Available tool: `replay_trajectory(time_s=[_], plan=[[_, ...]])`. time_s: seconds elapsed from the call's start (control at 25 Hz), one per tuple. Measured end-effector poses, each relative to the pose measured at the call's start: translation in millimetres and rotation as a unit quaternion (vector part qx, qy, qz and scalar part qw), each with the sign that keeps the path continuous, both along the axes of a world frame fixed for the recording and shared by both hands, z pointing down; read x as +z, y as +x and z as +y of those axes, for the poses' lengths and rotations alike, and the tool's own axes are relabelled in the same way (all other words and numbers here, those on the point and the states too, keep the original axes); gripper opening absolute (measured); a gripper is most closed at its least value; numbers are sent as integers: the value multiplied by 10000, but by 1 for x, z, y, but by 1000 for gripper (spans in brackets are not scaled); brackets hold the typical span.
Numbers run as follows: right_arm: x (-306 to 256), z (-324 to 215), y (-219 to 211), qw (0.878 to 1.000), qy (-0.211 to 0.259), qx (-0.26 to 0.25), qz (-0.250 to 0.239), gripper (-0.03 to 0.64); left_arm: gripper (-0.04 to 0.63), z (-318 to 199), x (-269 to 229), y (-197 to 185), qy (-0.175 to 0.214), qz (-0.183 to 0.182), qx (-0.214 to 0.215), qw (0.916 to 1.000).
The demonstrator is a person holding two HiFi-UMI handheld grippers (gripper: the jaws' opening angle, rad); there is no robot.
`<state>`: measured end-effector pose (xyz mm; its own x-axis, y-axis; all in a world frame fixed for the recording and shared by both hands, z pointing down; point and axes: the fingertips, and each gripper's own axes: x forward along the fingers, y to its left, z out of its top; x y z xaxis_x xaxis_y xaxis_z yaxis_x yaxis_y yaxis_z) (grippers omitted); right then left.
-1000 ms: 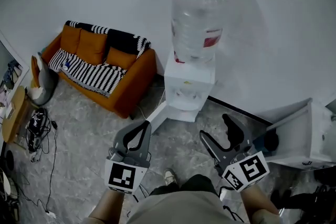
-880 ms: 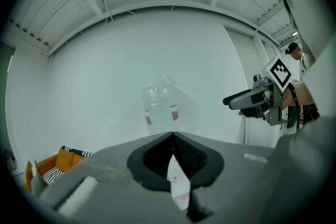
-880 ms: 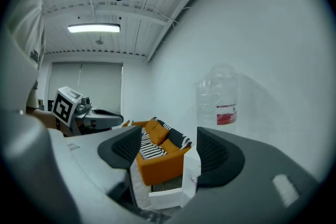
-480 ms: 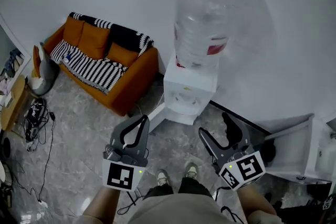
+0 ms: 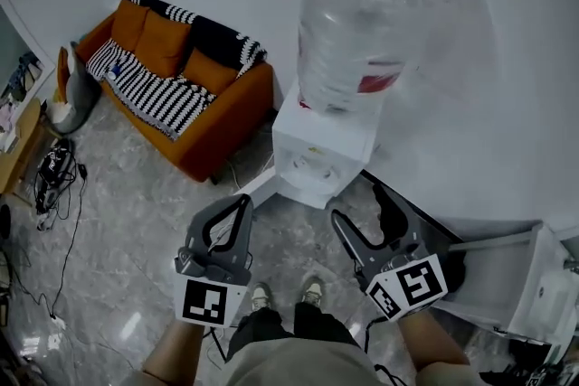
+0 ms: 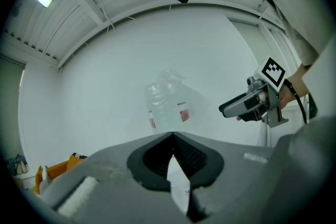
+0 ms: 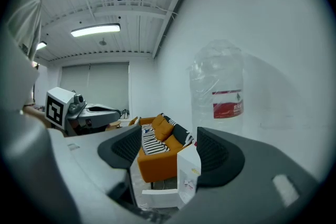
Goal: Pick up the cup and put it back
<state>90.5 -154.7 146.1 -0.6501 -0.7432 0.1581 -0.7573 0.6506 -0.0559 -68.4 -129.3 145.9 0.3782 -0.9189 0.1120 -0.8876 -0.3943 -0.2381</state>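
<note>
Directly ahead of the person, a white water dispenser [image 5: 321,149] stands against a white wall, with a big clear bottle [image 5: 375,23] upside down on top of it. Both grippers are held up on the person's side of the dispenser, close to it, above a grey stone-patterned floor [image 5: 136,221]. The left gripper [image 5: 242,200] has its jaws brought together, tips touching, with nothing between them. The right gripper [image 5: 360,205] has its jaws spread wide with nothing in them; through the gap its own view shows the dispenser and, beyond it, a sofa. That orange sofa [image 5: 226,127], draped with a black-and-white striped blanket [image 5: 149,99], stands to the left of the dispenser along the same wall. A white cabinet [image 5: 493,271] sits to the right of the dispenser. The person's shoes [image 5: 285,294] are on the floor just short of the dispenser's foot. Where the cup is cannot be told from any view.
</note>
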Motion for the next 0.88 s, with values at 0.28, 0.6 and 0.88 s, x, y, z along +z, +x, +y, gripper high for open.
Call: replay_trajectory(time_s=[0.28, 0.6, 0.88], plan=[[49, -21, -6, 9998, -34, -194, 57, 334, 3, -20, 43, -1, 174, -74, -64, 9998], [138, -28, -20, 9995, -139, -262, 54, 334, 3, -36, 122, -5, 239, -110, 129, 9996], [249, -37, -17, 9995, -220, -207, 43, 334, 3, -45, 232, -11, 69, -60, 61, 9999]])
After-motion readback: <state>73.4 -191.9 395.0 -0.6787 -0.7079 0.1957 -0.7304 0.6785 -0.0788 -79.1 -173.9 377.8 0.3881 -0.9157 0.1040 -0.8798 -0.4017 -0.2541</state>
